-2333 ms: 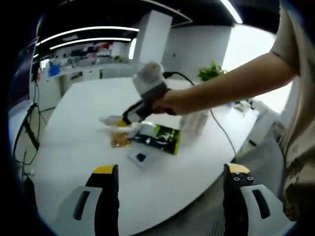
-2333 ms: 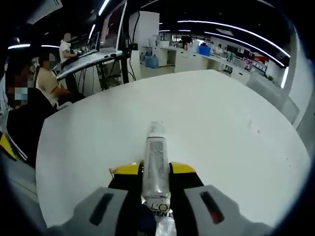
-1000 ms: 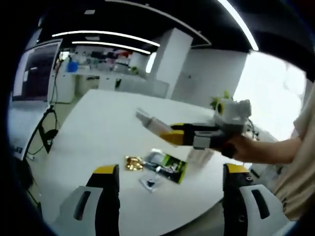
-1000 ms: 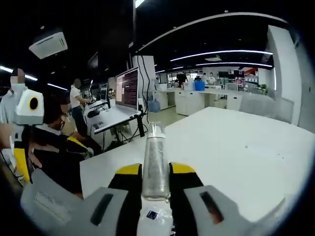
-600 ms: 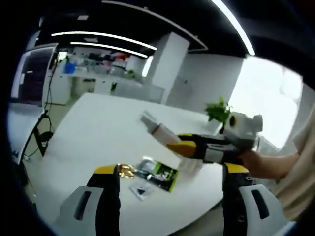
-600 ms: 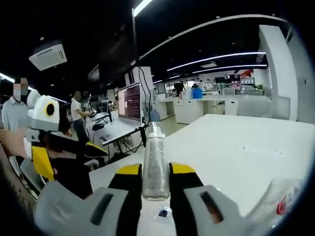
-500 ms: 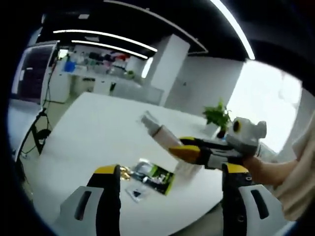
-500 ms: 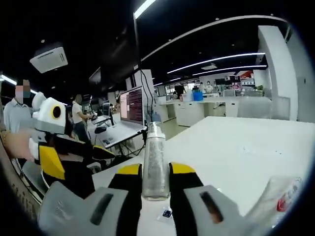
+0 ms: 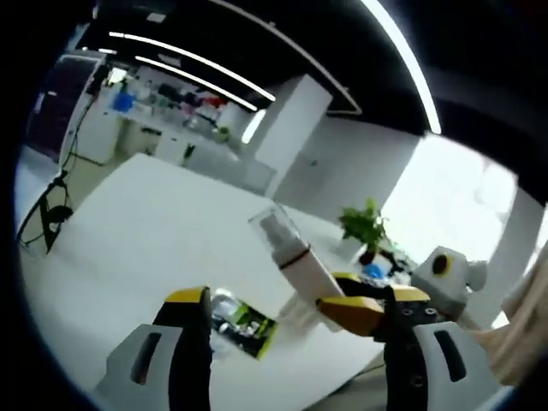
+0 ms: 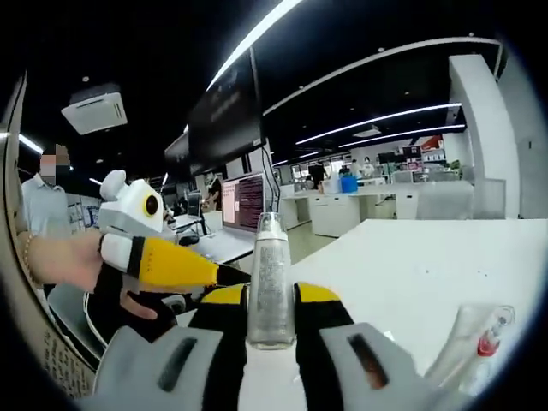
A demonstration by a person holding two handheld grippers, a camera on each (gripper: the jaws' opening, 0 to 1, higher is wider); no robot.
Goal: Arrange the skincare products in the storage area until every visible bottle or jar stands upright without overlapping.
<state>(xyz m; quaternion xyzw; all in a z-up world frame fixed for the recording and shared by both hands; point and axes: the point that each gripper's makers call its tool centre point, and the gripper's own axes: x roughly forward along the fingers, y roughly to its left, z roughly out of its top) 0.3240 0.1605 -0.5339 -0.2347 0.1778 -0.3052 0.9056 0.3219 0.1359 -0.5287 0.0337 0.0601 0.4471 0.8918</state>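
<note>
Right gripper (image 10: 271,312) is pinching a clear bottle (image 10: 270,278) between its two yellow-tipped jaws. It is holding the bottle up in the air over the white table (image 10: 428,265), and the bottle's cap is pointing away from the camera. In the left gripper view, the same bottle (image 9: 295,257) is leaning, with its cap up and to the left, and the right gripper (image 9: 360,310) is gripping its lower end.

Left gripper (image 9: 291,300) is waiting with its jaws spread wide apart and nothing between them. In the right gripper view it (image 10: 224,274) is coming in from the left, with a hand (image 10: 64,261) wrapped around its handle, and its tip is sitting just beside the bottle.

Down on the table, a green and black packet (image 9: 248,324) is lying flat. A clear tube with a red mark (image 10: 471,338) is lying near the table's edge.
</note>
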